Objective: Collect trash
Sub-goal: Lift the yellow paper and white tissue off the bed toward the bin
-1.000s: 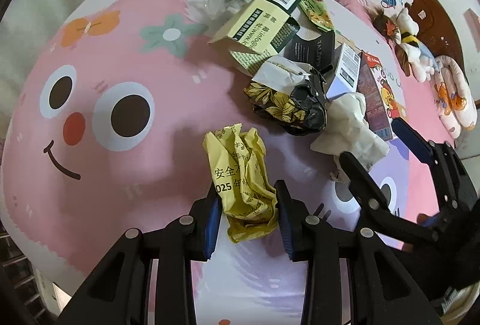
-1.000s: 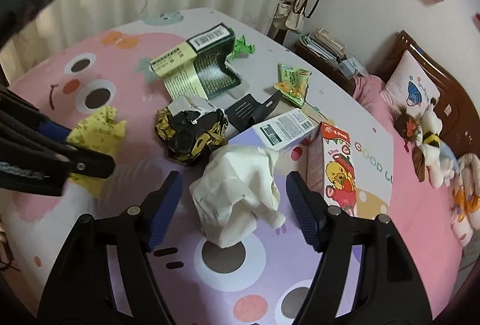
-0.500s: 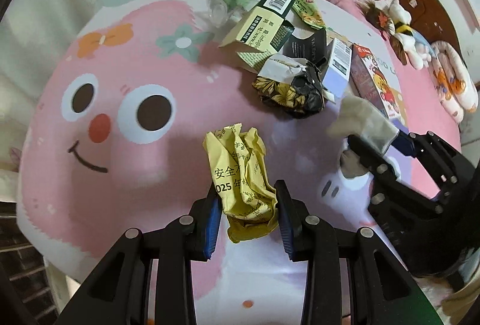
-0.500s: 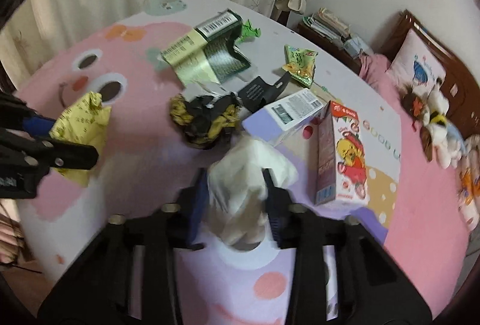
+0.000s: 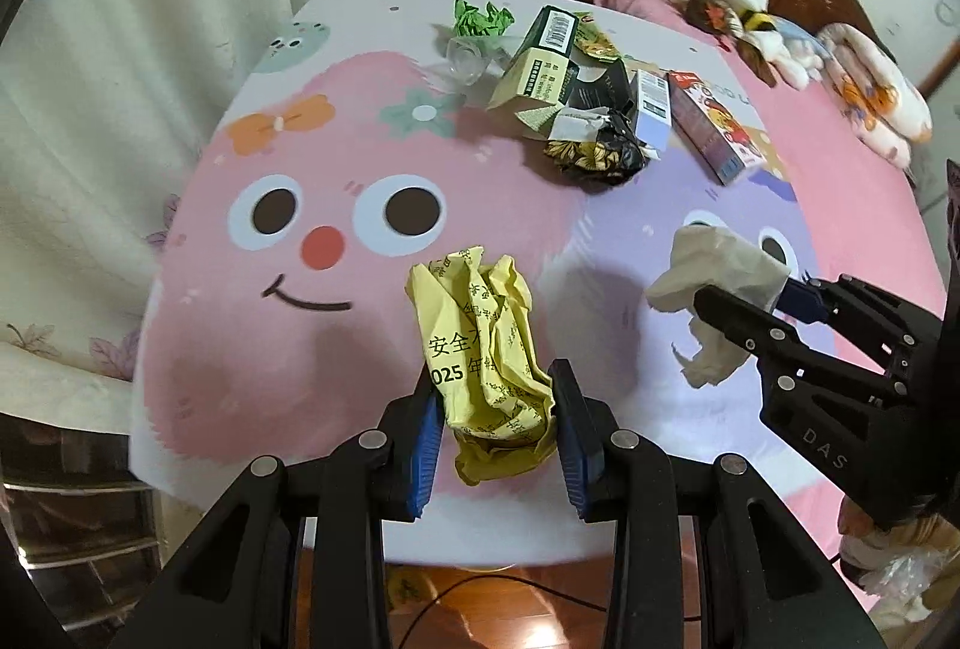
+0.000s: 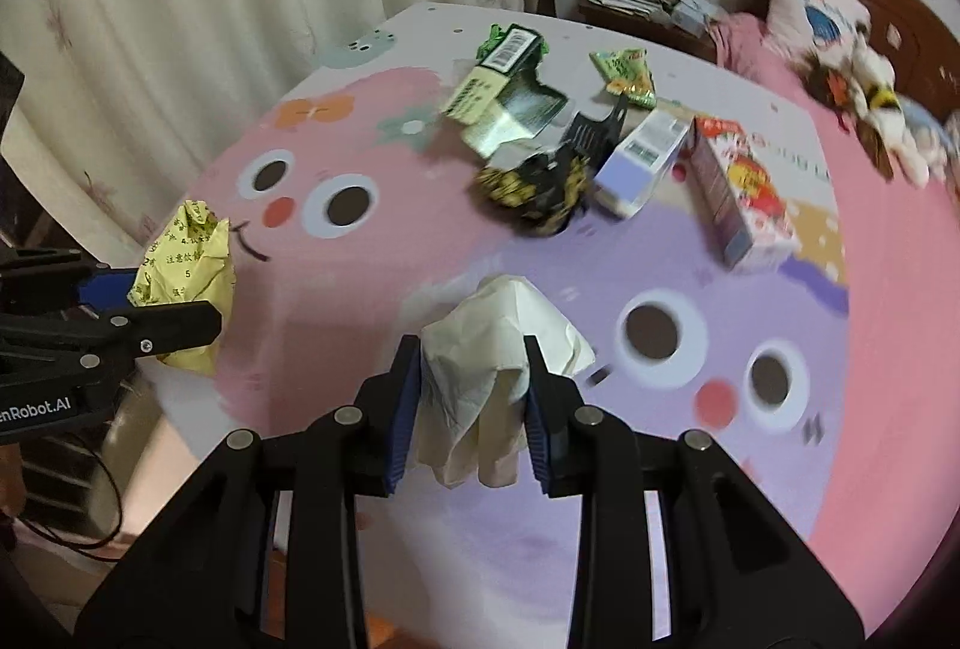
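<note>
Bedroom bench [image 5: 198, 289] under a cartoon-face cloth is carrying less litter than a second ago: the white tissue [image 6: 498, 349], then lying loose between open jaws, is now hanging clear of the cloth, clamped in the right tool [image 6: 471, 385]. The left tool [image 5: 495, 409] is still gripping the yellow crumpled paper [image 5: 480, 343], also lifted. Both tools being loaded, disposal appears due next. Cartons and wrappers [image 5: 576, 109] are remaining piled at the far side.
</note>
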Demonstrator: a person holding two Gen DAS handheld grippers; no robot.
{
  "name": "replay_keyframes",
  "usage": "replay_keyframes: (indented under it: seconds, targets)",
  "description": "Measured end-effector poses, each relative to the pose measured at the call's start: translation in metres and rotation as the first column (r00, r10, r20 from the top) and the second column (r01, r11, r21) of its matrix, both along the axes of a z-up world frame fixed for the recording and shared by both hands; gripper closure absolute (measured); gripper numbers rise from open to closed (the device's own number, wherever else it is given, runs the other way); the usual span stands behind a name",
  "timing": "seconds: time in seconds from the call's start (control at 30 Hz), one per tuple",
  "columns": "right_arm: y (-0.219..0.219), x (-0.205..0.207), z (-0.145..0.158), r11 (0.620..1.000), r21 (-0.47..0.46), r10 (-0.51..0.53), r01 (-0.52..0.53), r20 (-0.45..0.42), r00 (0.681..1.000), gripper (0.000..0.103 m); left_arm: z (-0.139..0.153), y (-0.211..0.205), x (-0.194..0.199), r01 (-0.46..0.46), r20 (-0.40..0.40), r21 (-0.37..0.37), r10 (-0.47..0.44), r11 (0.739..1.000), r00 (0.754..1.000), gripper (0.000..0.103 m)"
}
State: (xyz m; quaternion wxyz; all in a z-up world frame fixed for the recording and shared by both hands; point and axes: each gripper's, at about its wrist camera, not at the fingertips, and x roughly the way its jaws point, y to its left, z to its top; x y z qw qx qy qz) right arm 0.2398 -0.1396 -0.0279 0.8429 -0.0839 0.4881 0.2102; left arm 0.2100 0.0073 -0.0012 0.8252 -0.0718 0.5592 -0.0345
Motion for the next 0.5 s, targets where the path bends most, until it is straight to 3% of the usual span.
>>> replay_keyframes:
  seconds: [0.2,0.5]
  targets:
    - [0.027,-0.050,0.007,0.996,0.045,-0.078,0.078,-0.009,0.997,0.075,0.018,0.039,-0.040,0.076,0.044,0.021,-0.077,0.997,0.996,0.069]
    - [0.056,-0.138,0.004,0.973,0.067,-0.217,0.219,-0.033,0.976,0.075,0.015,0.085,-0.110,0.184,0.056,-0.066,-0.180,0.981,0.982,0.069]
